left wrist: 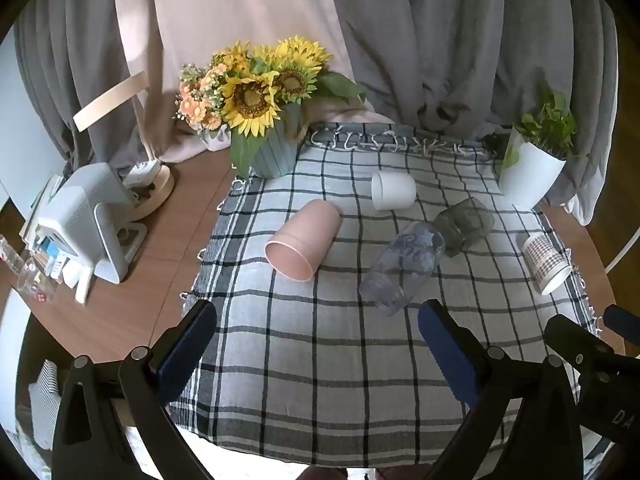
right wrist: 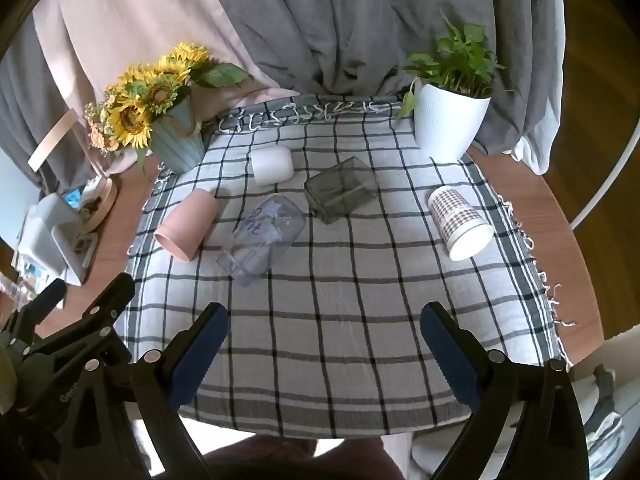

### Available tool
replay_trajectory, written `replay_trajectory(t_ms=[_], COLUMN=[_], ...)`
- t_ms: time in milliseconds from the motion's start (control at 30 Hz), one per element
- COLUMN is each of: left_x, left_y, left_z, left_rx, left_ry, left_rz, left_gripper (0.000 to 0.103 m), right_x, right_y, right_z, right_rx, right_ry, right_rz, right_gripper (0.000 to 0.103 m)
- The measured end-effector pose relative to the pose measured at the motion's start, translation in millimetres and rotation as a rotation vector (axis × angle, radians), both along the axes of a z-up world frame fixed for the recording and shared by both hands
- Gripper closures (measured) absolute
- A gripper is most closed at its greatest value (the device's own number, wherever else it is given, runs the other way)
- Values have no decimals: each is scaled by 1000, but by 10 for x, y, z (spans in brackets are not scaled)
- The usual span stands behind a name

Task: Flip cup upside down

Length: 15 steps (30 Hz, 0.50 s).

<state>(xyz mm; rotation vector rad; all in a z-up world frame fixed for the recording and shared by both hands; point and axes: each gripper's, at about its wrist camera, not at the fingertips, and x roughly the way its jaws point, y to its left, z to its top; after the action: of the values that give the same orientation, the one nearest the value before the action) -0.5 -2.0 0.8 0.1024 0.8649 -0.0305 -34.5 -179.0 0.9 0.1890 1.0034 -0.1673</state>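
Left gripper [left wrist: 318, 334]: two black arms with blue ribbed pads, spread wide, grasping nothing; bases cut off by the lower edge.
Right gripper [right wrist: 324, 336]: same build, fingers released and wide apart above bare cloth; its tip also shows at 4 o'clock in the left view.
Checked cloth [left wrist: 320, 380]: crinkled woven grey-white fabric with dark grid lines and a knotted fringe; near edge hangs out of sight.
Cups: five, all lying on their sides, none upside down.
Pink cup [left wrist: 303, 240]: matte, tapered, mouth toward 7 o'clock, left of centre.
Clear cup [left wrist: 402, 268]: see-through with blue print too blurred to read, centre.
Smoky cup [left wrist: 464, 222]: grey, squarish, translucent, touching the clear cup's far end.
White cup [left wrist: 393, 191]: matte, at 12 o'clock.
Houndstooth cup [right wrist: 460, 222]: paper-like, white interior, at 2 o'clock.
Plants: two pots, sunflowers [left wrist: 256, 96] in a ribbed teal pot, leafy greens in a ribbed white pot [right wrist: 448, 124].
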Motion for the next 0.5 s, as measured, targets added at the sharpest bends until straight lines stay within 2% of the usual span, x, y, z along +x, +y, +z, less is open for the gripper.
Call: replay_trajectory(t_ms=[400,500], left_x=[-49,-20], left_y=[83,97], left_z=[-101,-8], left_rx=[-31,-36], left_ry=[0,9], left_rz=[7,14], left_gripper=[0,0], right_x=[22,40], right_y=[74,55], right_z=[-11,-14], right_rx=[5,3], right_ry=[-7,-10], right_rz=[12,14], right_gripper=[6,6])
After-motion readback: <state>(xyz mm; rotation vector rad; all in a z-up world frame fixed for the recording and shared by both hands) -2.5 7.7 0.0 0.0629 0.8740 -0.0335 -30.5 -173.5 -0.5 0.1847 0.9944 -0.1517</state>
